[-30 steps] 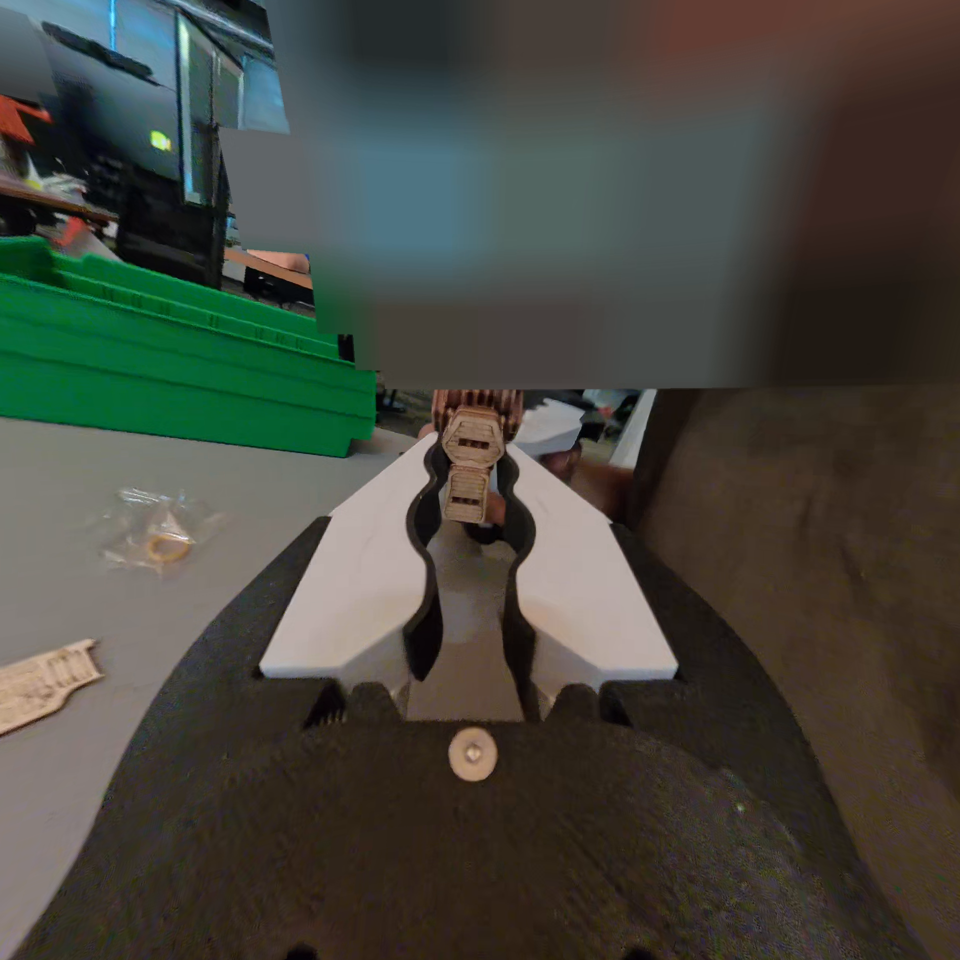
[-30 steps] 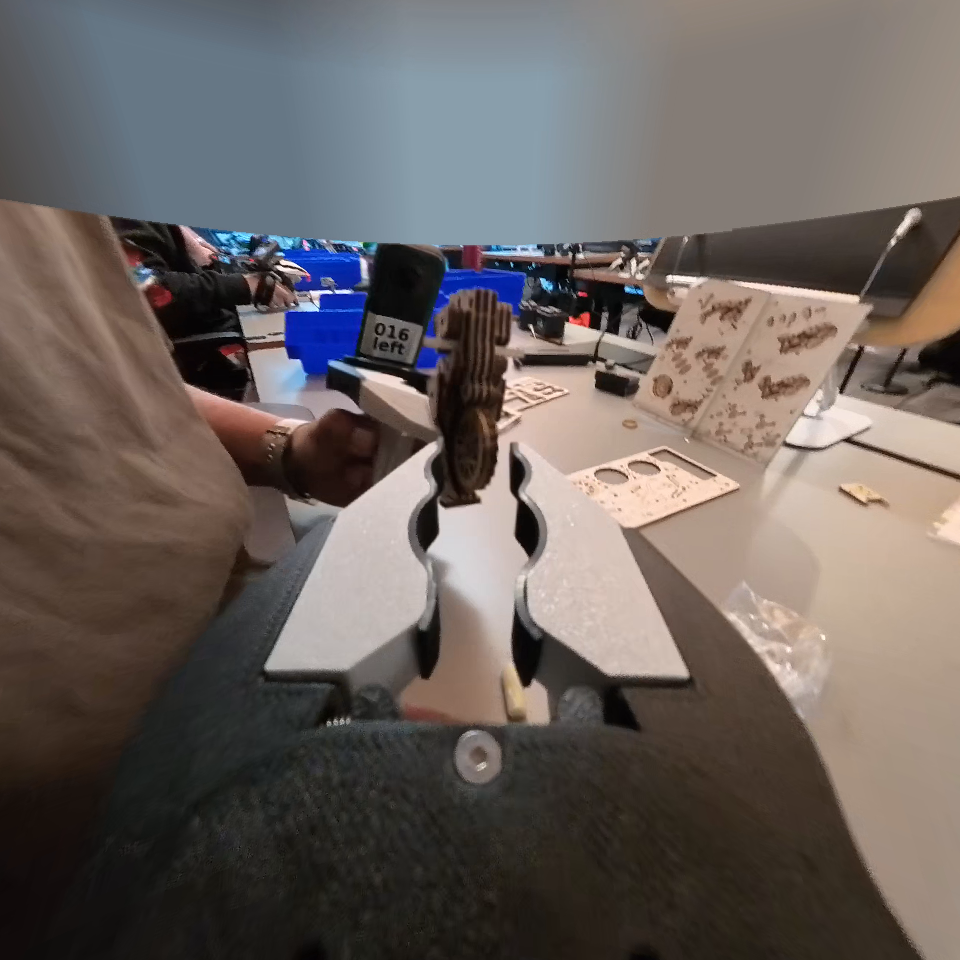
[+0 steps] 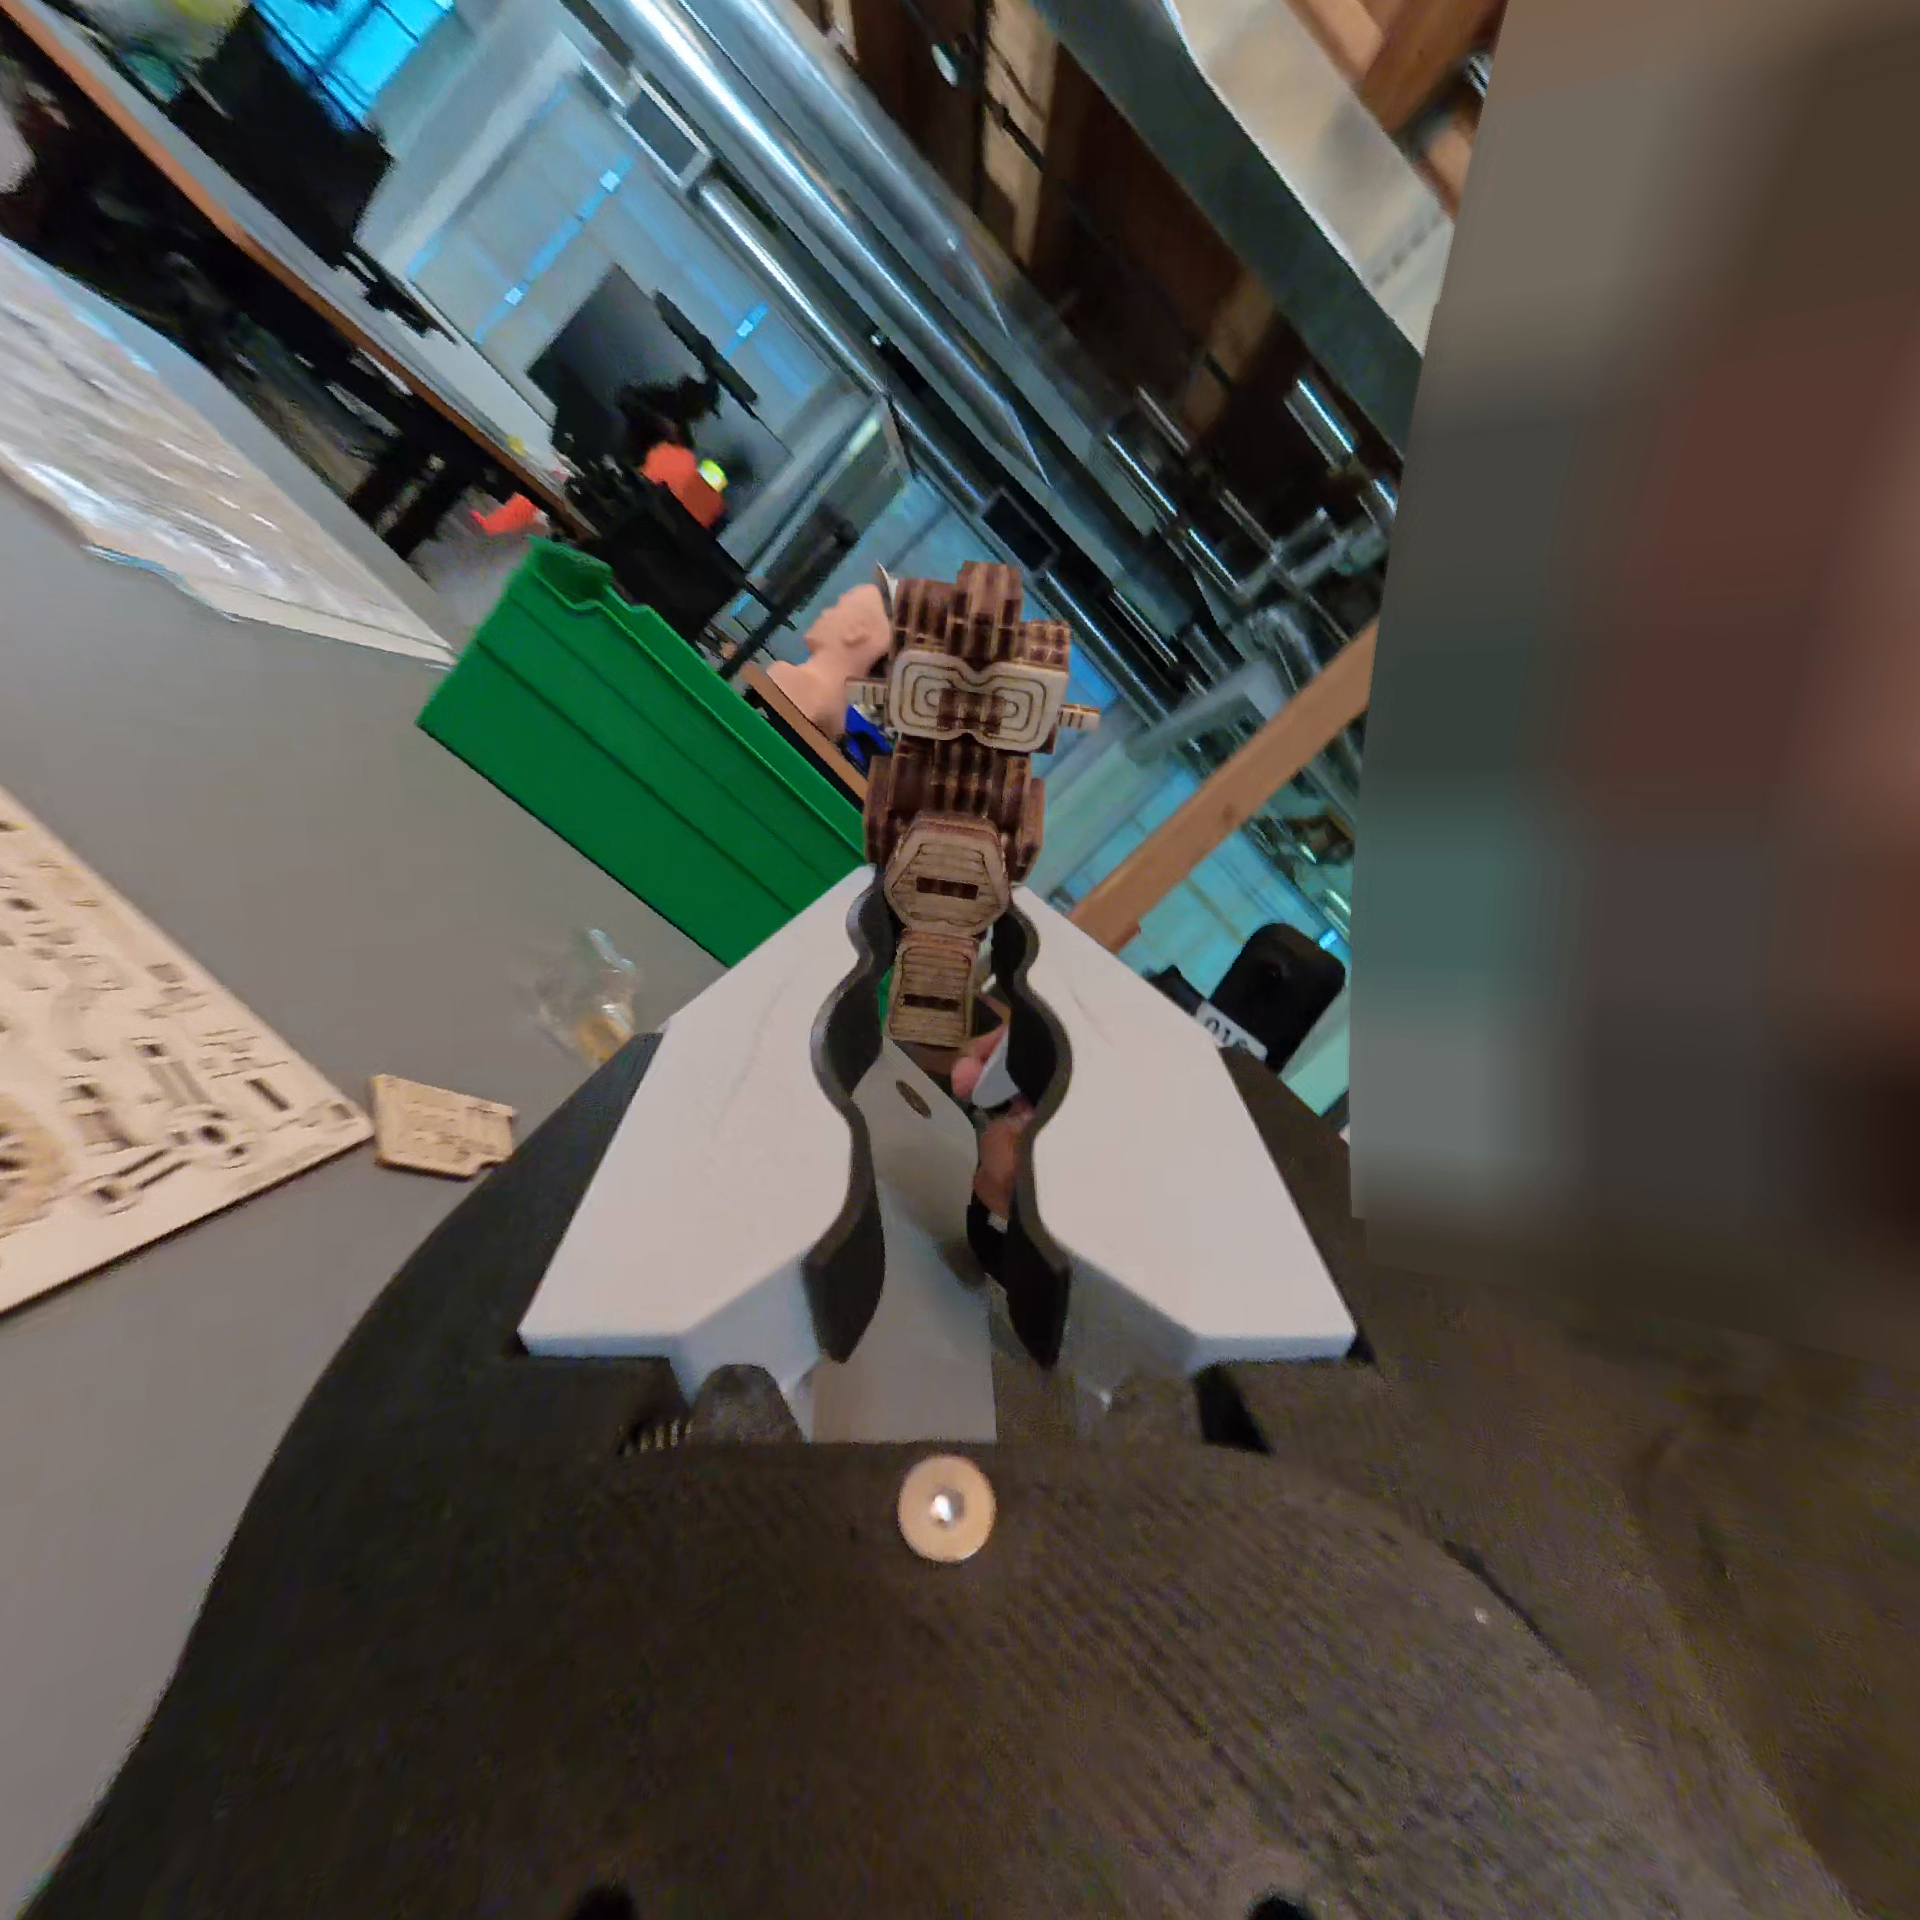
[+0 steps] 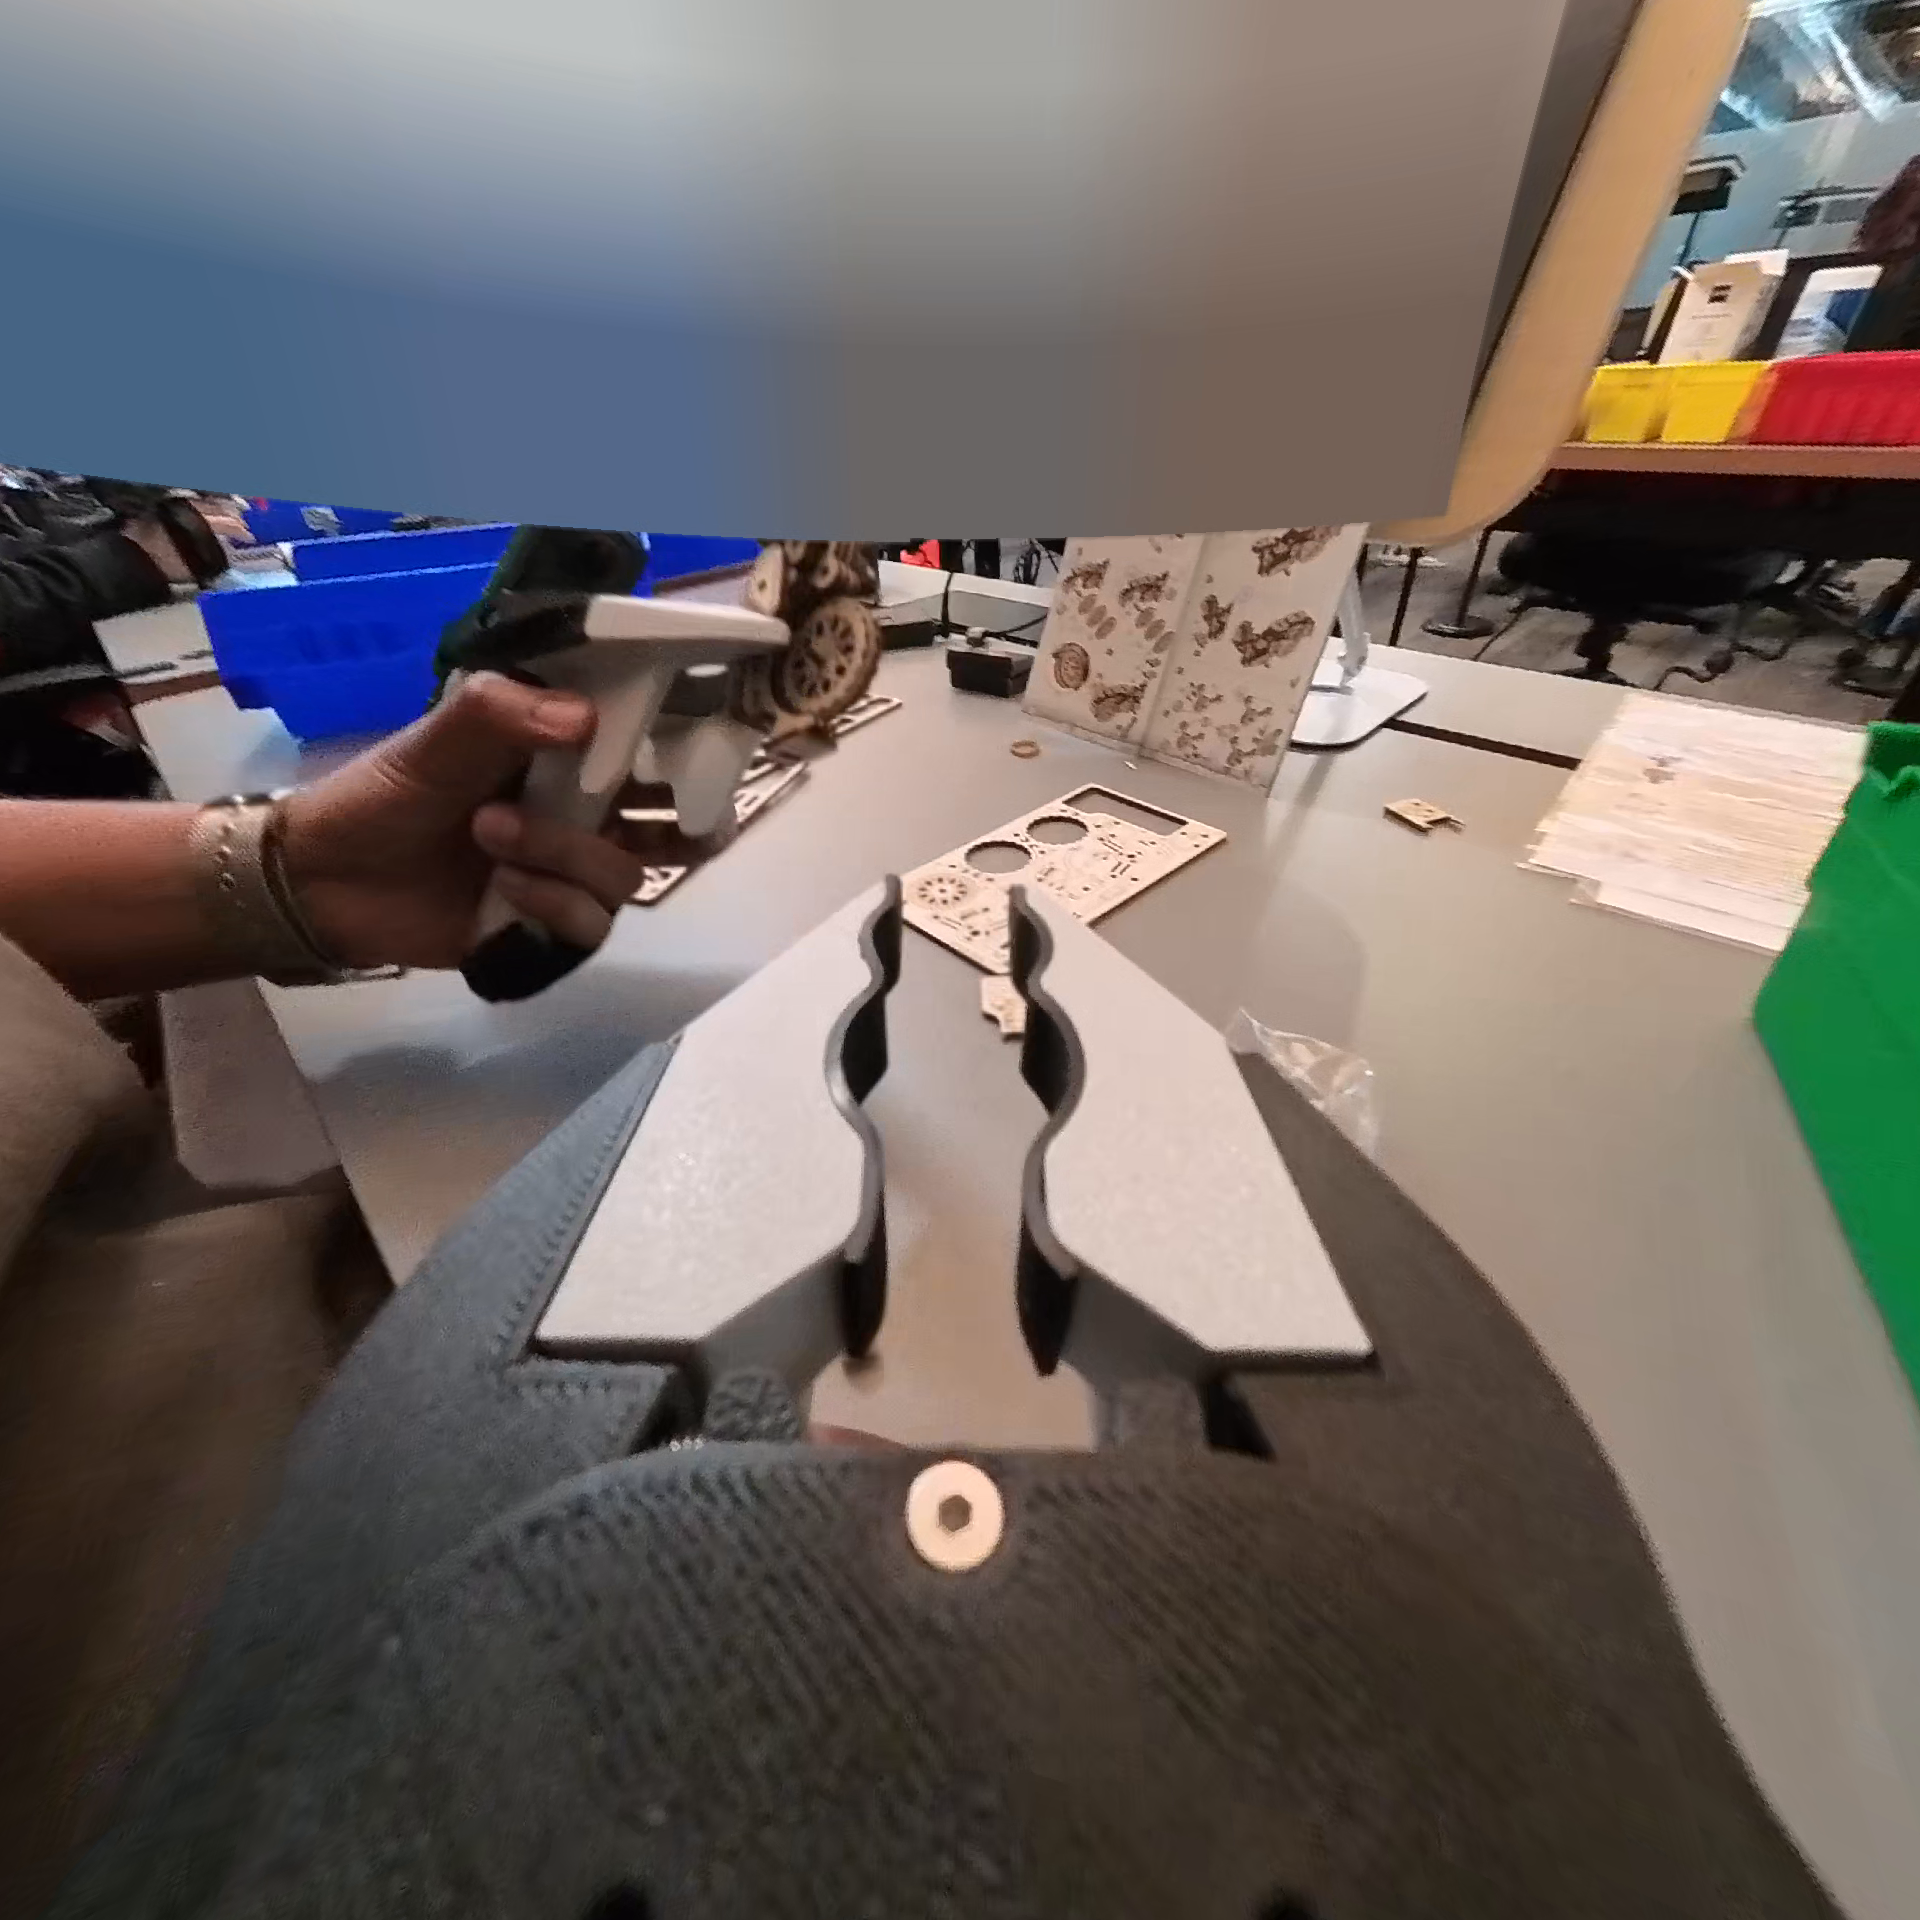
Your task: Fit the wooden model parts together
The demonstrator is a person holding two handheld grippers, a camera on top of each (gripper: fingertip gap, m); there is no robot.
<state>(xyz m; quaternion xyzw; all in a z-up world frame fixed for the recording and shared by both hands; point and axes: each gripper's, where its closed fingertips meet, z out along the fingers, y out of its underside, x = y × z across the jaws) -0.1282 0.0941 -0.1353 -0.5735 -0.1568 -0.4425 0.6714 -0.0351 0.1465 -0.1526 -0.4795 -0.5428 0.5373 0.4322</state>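
**Left tool holds the wooden model; right tool empty**

Left tool (image 3: 940,935): the jaws are closed narrow on the lower end of the wooden model (image 3: 961,769). The model stands upright above the fingertips, clear of the tabletop (image 3: 260,831). It is built of stacked dark-edged layers with pale engraved face plates. In the right wrist view the same tool (image 4: 774,629) appears at the left, gripped by a hand (image 4: 436,821) with bracelets at the wrist; the wooden model (image 4: 821,644) projects from its tip, a spoked wheel facing the camera.

Right tool (image 4: 951,914): the jaws stand apart with a clear gap and nothing between them. It hovers above the tabletop (image 4: 1455,1039), well apart from the left tool.

Items on the tabletop:
- A punched-out part sheet (image 4: 1060,868) lies flat just beyond the right tool's fingertips.
- A small loose wooden piece (image 4: 1003,1006) lies just this side of that sheet.
- A clear plastic bag (image 4: 1309,1070) lies beside the right finger.
- An upright instruction sheet (image 4: 1184,649) stands behind the part sheet.
- A stack of papers (image 4: 1704,810) lies next to a green bin (image 4: 1860,987) at the right edge.
- A second part sheet (image 3: 125,1091) and a small wooden offcut (image 3: 442,1122) appear in the left wrist view.
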